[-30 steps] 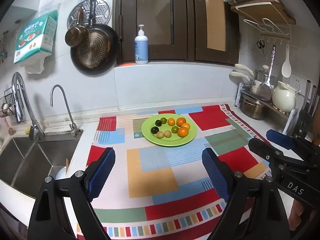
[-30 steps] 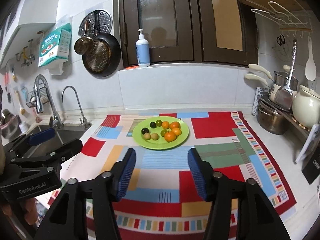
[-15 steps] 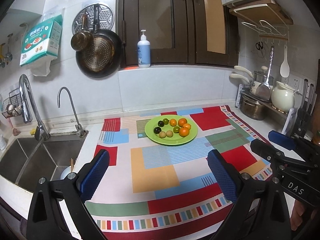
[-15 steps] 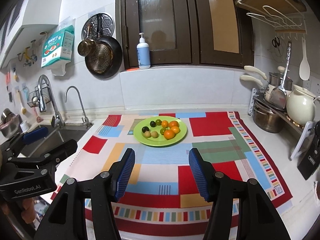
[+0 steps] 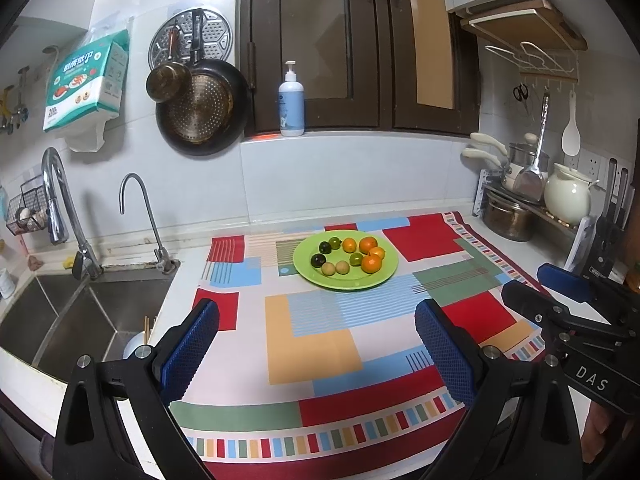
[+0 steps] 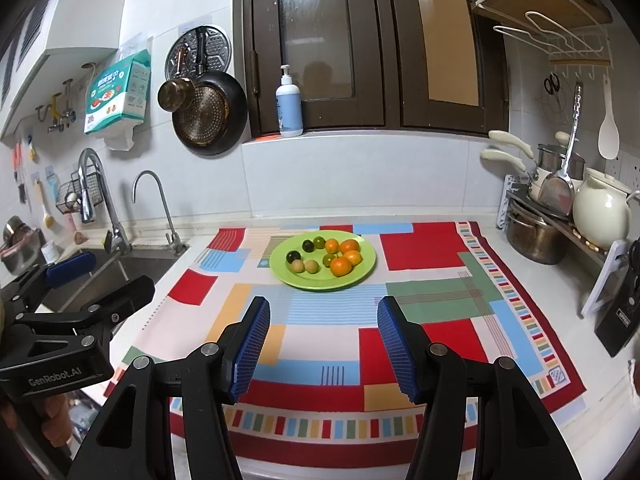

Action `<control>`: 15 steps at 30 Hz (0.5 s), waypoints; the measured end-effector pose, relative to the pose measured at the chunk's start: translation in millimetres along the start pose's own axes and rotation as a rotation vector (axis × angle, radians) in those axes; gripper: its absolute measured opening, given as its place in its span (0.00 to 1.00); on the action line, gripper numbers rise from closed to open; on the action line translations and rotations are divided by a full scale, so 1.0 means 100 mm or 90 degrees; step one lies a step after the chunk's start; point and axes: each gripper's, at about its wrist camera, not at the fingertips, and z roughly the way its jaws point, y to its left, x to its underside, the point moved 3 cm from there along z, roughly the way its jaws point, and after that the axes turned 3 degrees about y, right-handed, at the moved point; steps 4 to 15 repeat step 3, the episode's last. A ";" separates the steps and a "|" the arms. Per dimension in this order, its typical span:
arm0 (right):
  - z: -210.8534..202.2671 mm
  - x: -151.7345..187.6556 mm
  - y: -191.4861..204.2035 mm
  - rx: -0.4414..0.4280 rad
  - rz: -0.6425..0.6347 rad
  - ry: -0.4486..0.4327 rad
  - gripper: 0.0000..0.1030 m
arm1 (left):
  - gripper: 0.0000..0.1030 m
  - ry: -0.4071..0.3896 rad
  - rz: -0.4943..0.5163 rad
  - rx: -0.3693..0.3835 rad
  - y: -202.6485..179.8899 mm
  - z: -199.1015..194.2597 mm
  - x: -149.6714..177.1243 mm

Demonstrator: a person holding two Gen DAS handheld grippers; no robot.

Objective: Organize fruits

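A green plate sits at the far middle of a colourful patchwork cloth. On it lie several small oranges, several dark green fruits and two tan ones. My left gripper hovers over the cloth's near part, well short of the plate, open wide with nothing between its blue pads. My right gripper hangs beside it, also open and empty, with a narrower gap. Each gripper shows at the edge of the other's view.
A steel sink with two taps lies left of the cloth. A rack with pots, a cream jug and a knife block crowd the right side. Pans hang on the wall; a soap bottle stands on the ledge.
The left gripper's jaws have spread wider and its view has drawn back slightly from the plate. The right gripper and the fruits have stayed put.
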 end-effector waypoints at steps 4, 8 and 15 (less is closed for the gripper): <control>-0.01 0.02 0.01 -0.001 0.000 0.003 0.55 | 0.97 0.004 -0.003 0.004 0.01 0.03 0.00; -0.01 0.02 0.01 -0.001 0.000 0.003 0.55 | 0.97 0.004 -0.003 0.004 0.01 0.03 0.00; -0.01 0.02 0.01 -0.001 0.000 0.003 0.55 | 0.97 0.004 -0.003 0.004 0.01 0.03 0.00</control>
